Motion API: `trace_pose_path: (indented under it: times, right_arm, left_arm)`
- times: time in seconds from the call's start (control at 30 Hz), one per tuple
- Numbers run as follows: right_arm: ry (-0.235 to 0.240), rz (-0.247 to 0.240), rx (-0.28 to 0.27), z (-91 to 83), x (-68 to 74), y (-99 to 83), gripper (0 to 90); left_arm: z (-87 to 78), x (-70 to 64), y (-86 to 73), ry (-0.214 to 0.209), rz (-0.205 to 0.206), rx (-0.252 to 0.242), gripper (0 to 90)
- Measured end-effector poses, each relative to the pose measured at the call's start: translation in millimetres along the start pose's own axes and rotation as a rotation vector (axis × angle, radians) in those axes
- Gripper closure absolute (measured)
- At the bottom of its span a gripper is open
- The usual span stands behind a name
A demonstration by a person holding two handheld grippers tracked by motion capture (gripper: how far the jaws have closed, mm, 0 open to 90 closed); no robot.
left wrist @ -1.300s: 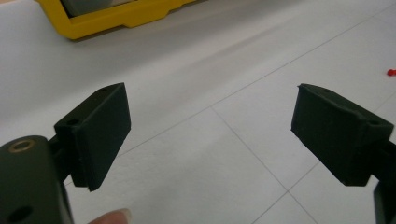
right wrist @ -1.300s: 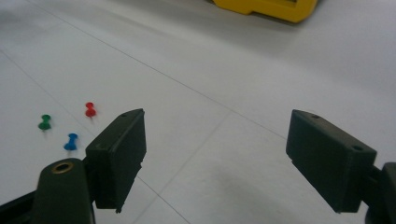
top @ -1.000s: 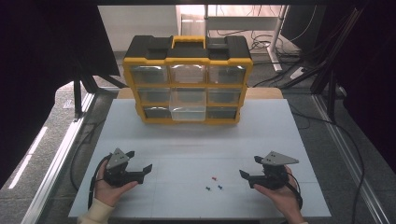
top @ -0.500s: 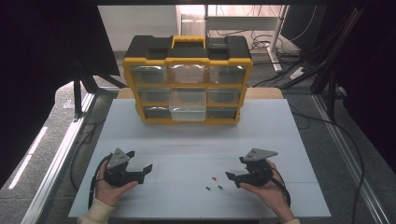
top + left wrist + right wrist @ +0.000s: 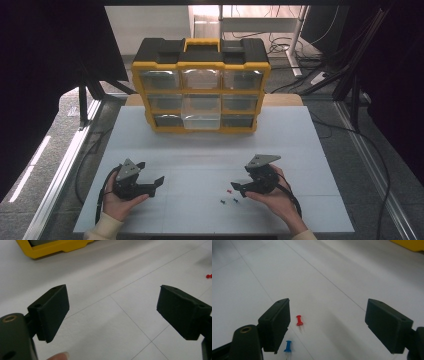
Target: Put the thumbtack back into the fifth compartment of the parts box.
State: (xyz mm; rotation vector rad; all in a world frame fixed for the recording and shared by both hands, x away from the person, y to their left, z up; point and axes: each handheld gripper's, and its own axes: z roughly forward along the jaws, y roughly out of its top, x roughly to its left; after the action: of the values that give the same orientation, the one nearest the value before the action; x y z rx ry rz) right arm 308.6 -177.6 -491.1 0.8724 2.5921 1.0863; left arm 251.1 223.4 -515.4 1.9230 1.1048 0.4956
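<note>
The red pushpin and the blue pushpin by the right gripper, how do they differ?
The red pushpin is red and lies farther out, in the gap between the right gripper fingers; the blue pushpin is blue and lies nearer the camera, just below the left-hand finger's tip. Both lie flat on the white table, heads pointing away, untouched, and look alike in shape and size.

A white rectangular tabletop [image 5: 210,150], scored by thin straight seam lines, stands on a grey speckled floor [image 5: 385,165]. Black drapes [image 5: 50,60] close off the left and right sides, with dark metal stand legs [image 5: 82,105] at their foot. Behind the table, black cables [image 5: 280,42] trail over a brightly lit floor patch beneath a pale metal-framed desk [image 5: 260,15].
</note>
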Motion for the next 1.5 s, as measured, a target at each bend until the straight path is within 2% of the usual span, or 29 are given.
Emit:
trace_pose_path:
  times: [0.2,0.4,0.57,0.67,0.9,1.27,1.5]
  right_arm:
    - [0.001,-0.03,0.067,13.0,8.7,3.4,22.5]
    - [0.012,-0.063,0.112,23.1,15.5,4.5,23.9]
    - [0.015,-0.091,0.152,32.2,20.1,5.0,29.2]
    - [0.015,-0.101,0.172,36.3,22.4,4.5,33.9]
    - [0.028,-0.132,0.204,38.3,28.0,3.9,54.0]
    - [0.027,-0.117,0.232,36.6,30.3,4.7,81.3]
    - [0.035,-0.111,0.222,36.3,29.4,3.7,82.9]
  left_arm:
    - [1.5,0.1,-0.2,0.0,-0.005,0.005,11.2]
    - [1.8,0.2,-0.2,0.006,-0.001,0.011,11.2]
    - [1.9,0.9,-0.6,0.008,-0.005,0.009,11.2]
    - [1.8,0.5,-0.5,0.01,-0.002,0.011,11.4]
    - [1.4,0.9,-0.6,0.013,0.0,0.008,11.5]
    - [0.8,1.3,-1.0,0.018,0.001,0.01,11.5]
    - [1.1,1.3,-1.0,0.026,0.003,0.013,11.6]
